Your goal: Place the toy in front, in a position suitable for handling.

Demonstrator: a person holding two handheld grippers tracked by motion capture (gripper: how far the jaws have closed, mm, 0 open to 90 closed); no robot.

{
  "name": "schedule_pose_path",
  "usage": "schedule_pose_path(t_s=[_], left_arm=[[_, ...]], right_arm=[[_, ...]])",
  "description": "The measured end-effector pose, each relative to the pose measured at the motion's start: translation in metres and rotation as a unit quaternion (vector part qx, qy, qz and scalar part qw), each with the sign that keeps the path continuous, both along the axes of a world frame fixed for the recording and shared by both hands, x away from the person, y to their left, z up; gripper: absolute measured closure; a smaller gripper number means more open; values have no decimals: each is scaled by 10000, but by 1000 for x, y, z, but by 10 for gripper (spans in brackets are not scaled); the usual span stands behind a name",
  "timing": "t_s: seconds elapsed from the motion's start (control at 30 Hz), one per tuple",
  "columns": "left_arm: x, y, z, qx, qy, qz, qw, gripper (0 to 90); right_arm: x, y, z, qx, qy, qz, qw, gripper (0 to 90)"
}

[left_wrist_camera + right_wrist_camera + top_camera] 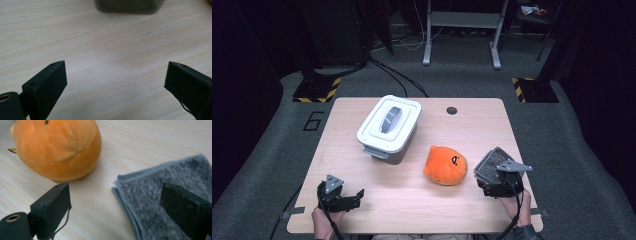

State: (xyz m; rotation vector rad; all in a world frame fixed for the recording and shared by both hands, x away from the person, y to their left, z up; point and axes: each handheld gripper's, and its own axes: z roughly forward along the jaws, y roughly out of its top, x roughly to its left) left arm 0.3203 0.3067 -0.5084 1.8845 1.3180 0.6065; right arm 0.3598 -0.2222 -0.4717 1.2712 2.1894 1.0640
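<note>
An orange plush toy (445,165) (57,147) lies on the wooden table (412,200), right of centre. A folded grey cloth (490,162) (147,185) lies flat just to its right. My right gripper (487,179) (115,190) hovers low over the cloth's near edge, jaws open wide, with nothing pinched between them. A white-lidded grey box (389,127) (128,6) stands at the middle left, its lid on. My left gripper (358,195) (116,67) is open over bare wood near the front left, pointing toward the box.
A small black hole (452,110) marks the tabletop at the back. The front edge of the table runs just below both hands. Grey carpet, cables and stand legs lie beyond the table.
</note>
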Motion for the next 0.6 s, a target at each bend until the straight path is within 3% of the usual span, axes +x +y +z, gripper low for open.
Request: schedule_pose_path(t_s=[0.03, 0.07, 0.17, 0.23, 0.33, 0.6], left_arm=[[0, 0, 0, 0, 0, 0, 10000, 40], [0, -9, 3, -19, -22, -150, 9999, 44], [0, -24, 7, 15, -62, -433, 9990, 49], [1, -30, 7, -41, -101, -480, 9988, 51], [5, -48, 10, -27, -30, -800, 9968, 44], [13, -87, 16, 35, -180, -1289, 9915, 45]], right_arm=[[0, 0, 0, 0, 0, 0, 10000, 92], [-4, -9, -6, 68, 26, -182, 9998, 92], [-8, -18, -13, 115, 19, -315, 9994, 95], [-8, -21, -15, 78, 40, -332, 9994, 96], [-11, -27, -21, 11, 84, -412, 9991, 106], [-15, -37, -23, 27, 91, -629, 9980, 106]])
